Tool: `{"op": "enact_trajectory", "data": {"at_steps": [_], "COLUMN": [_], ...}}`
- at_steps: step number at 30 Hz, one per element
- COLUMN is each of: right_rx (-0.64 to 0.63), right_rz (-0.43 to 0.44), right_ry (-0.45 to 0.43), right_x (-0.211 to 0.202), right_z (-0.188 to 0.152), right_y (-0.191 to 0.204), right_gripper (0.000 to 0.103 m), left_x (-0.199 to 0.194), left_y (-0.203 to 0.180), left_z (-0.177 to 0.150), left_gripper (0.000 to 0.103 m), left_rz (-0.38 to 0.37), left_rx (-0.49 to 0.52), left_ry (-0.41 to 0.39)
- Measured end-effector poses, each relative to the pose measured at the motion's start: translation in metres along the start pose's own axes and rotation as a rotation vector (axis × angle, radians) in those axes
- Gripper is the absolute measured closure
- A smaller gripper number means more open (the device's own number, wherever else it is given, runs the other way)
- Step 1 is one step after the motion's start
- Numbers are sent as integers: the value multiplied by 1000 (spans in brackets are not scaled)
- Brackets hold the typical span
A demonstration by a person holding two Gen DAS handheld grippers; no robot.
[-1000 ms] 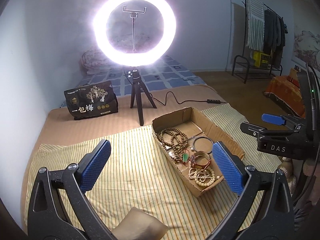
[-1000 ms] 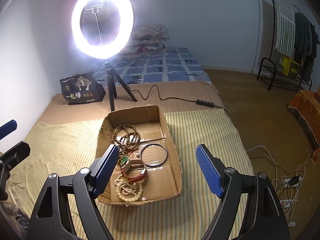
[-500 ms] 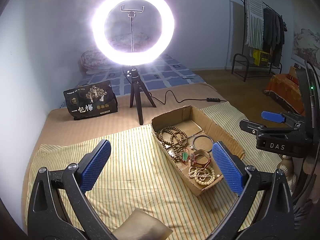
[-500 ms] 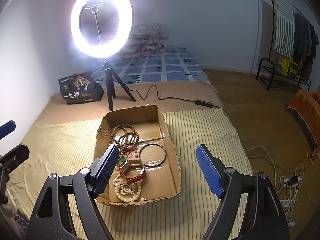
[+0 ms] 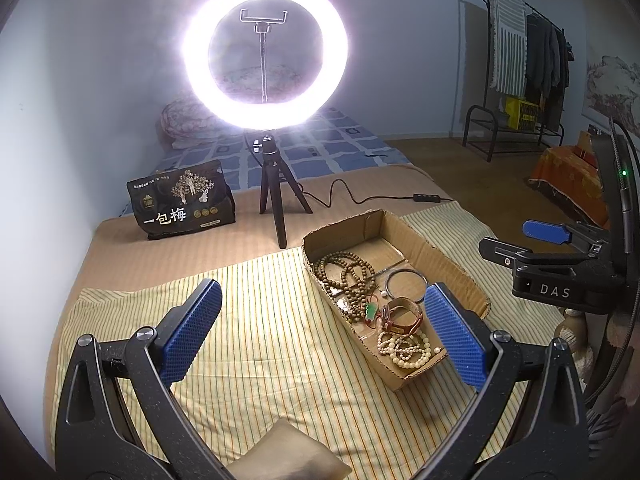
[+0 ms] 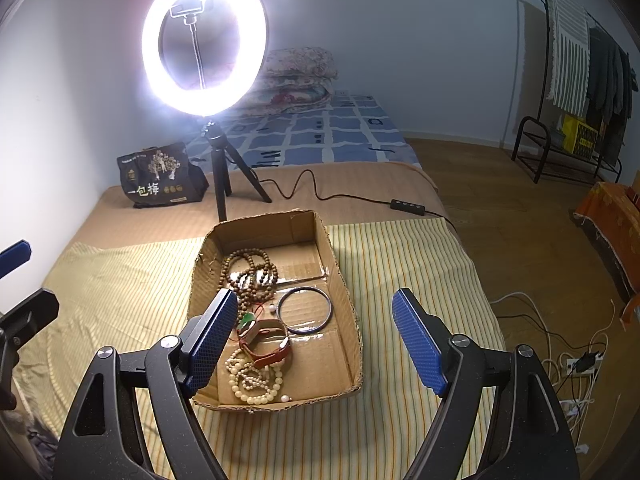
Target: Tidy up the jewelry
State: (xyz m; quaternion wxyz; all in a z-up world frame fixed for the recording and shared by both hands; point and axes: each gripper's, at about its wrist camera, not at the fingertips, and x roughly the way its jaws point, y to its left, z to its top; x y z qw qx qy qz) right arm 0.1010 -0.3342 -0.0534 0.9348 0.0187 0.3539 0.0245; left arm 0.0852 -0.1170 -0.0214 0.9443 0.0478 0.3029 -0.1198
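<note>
Over the last second almost nothing has changed: both views have only drifted slightly, and every piece in the shallow brown cardboard tray (image 6: 340, 280) lies where it did, so the pause tells little about the task. All the jewelry sits together in the tray on the yellow striped cloth (image 5: 280, 352), which fits a pile waiting to be sorted as well as one just gathered there. At the far end of the tray lies the coiled strand of brown wooden beads (image 6: 250, 274); to its near right lies the thin silver metal bangle (image 6: 305, 311); nearer, the small green pendant on a red cord (image 6: 247, 319), the tan and red leather strap bracelet (image 6: 266, 344), and nearest the cream pearl-like bead strand (image 6: 252, 380). The right gripper (image 6: 314, 342) hangs above the near end of the tray, its blue-padded fingers spread wide and holding nothing; in its view the left pad overlaps the strap bracelet's left side, while the right pad stands over bare cloth to the tray's right. The left gripper (image 5: 320, 334) is likewise spread and empty, above the cloth left of the tray, its right pad just covering the tray's near right part. A lit white ring lamp on a black tripod (image 5: 264, 52) stands beyond.
</note>
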Motion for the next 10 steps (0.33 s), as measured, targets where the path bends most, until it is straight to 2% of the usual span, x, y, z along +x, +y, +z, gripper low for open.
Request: {"op": "enact_trajectory", "data": {"at_steps": [10], "right_rx": [0], "right_rz": [-1], "right_ry": [-1], "right_x": [0], "right_z": [0], "right_y": [0], "right_gripper": [23], "left_x": [-2], "left_y": [0], "left_z": [-1], "left_gripper": [0], "left_rz": [2], "left_rx": [10], "left_ry": [-9]}}
